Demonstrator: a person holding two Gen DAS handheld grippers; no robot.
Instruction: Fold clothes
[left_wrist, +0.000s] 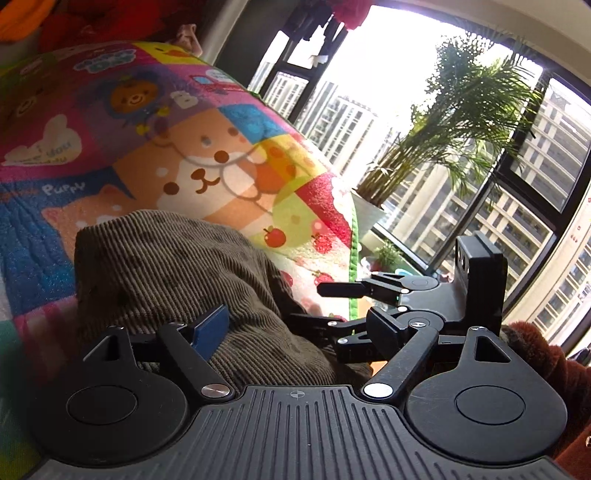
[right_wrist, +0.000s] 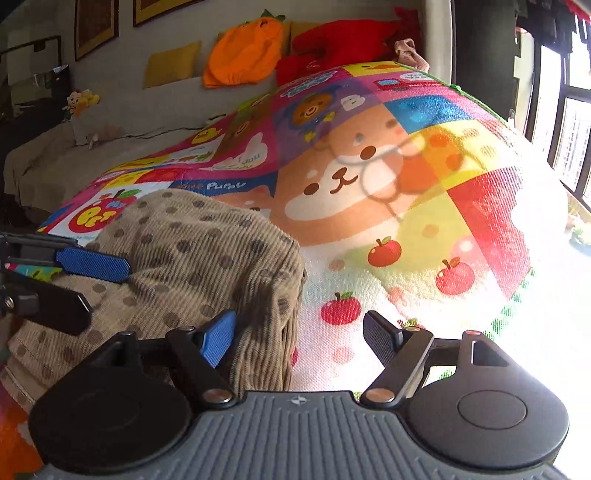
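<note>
Corduroy garment (right_wrist: 192, 258) lies on a play mat (right_wrist: 424, 221) reading "Puppy"; both grippers' fingers (right_wrist: 218, 341) spread wide.

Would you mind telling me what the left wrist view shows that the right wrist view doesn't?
Only the left wrist view shows the potted palm, the apartment towers outside the window, and the right gripper seen from the side. Only the right wrist view shows the orange pumpkin plush, the red plush, the yellow cushion and the open right gripper. Both show the brown dotted corduroy garment on the cartoon play mat.
</note>
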